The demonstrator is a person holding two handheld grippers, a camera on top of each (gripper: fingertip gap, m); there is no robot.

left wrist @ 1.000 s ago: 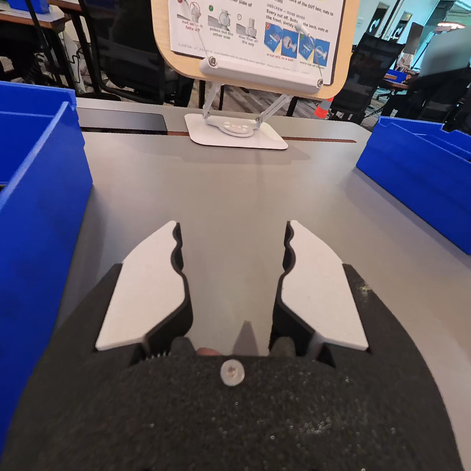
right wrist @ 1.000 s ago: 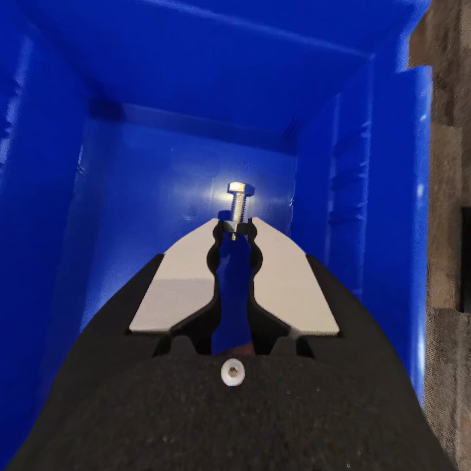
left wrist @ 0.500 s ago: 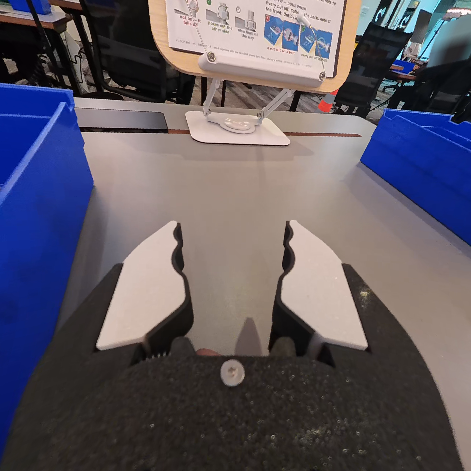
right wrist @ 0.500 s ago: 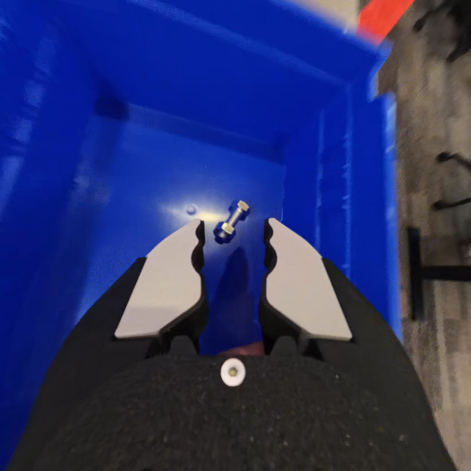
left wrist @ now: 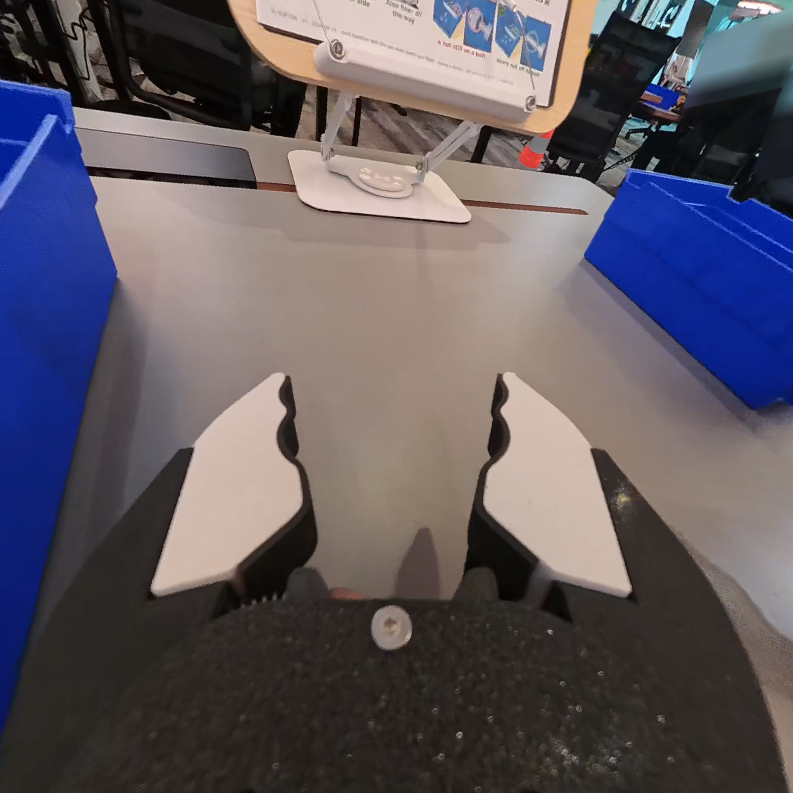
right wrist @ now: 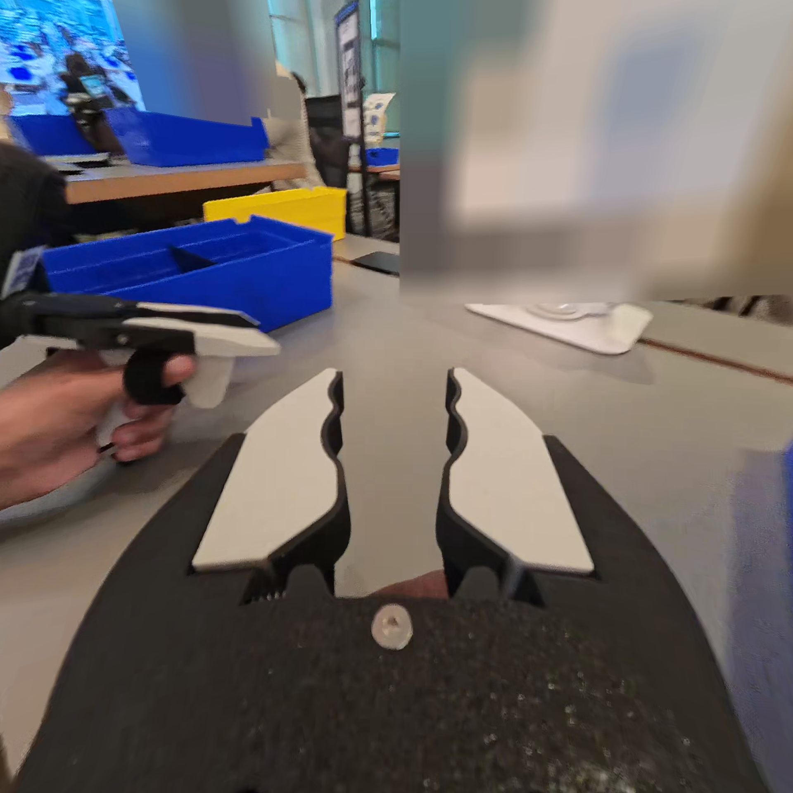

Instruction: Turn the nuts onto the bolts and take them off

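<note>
1. The left gripper stayed level over the grey table, its fingers spread wide and holding nothing; the blue bin at its left stood close beside the left finger.
2. The right gripper, which half a second earlier had let a bolt with its nut drop into a blue bin, had swung out over the open table; its fingers stood apart and empty; bolt and nut were in neither current view, so that pair was judged delivered.
3. Ahead lay bare tabletop; the white stand base and its instruction board closed the far edge.
4. At right, a second blue bin walled that side, well apart from the fingers; the next pair would need fetching.
</note>
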